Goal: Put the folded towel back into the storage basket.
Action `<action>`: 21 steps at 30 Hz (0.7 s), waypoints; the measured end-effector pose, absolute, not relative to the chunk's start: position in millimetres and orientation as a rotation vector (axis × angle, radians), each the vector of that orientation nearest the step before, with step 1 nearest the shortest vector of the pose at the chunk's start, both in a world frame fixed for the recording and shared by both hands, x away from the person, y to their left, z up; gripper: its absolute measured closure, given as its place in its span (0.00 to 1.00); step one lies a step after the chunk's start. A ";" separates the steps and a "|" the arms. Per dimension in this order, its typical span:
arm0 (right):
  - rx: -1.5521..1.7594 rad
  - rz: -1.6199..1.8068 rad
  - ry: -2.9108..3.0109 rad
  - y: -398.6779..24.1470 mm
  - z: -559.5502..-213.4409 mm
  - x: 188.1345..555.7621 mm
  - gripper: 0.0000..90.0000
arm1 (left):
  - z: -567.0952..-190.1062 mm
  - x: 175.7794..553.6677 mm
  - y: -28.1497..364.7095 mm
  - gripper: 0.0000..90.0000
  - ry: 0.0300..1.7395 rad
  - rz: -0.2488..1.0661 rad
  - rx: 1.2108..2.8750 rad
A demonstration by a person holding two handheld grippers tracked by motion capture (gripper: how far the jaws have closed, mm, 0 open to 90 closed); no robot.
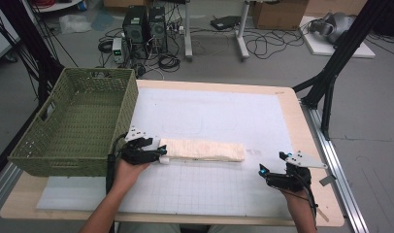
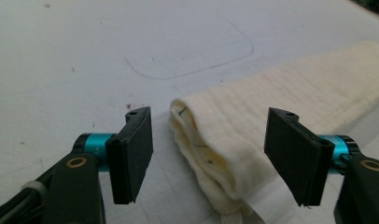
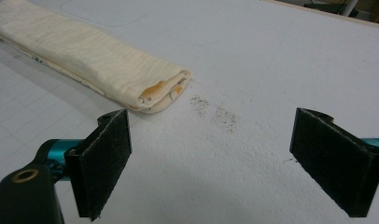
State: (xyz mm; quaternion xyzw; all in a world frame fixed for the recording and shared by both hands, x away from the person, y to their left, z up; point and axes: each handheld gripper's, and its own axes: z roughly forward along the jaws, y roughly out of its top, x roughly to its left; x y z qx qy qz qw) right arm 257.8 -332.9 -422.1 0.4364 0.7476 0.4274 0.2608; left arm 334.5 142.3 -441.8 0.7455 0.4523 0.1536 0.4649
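On the white bench (image 1: pixel 224 111), a folded cream cloth (image 1: pixel 203 150) lies between the wide-open, empty left gripper (image 2: pixel 208 156); the right gripper (image 3: pixel 211 163) gapes empty beyond its far end.

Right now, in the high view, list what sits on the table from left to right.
Green woven basket → left gripper at the cloth's left end → folded cream cloth → right gripper, apart from the cloth, jaws open.

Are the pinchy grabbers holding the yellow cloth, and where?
Nothing is held yet. The left gripper is open, with its jaws either side of the folded cloth's near end, not squeezing it. The right gripper is open over the bare mat.
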 end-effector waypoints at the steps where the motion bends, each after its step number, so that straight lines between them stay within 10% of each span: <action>1: 1.174 1.157 2.027 -332.7 -422.3 258.1 0.13 | -442.9 335.1 141.8 0.39 1.122 0.381 1.844; 21: 1.182 1.170 2.041 -327.0 -423.6 259.5 0.13 | -451.5 336.0 128.7 0.64 1.062 0.402 1.970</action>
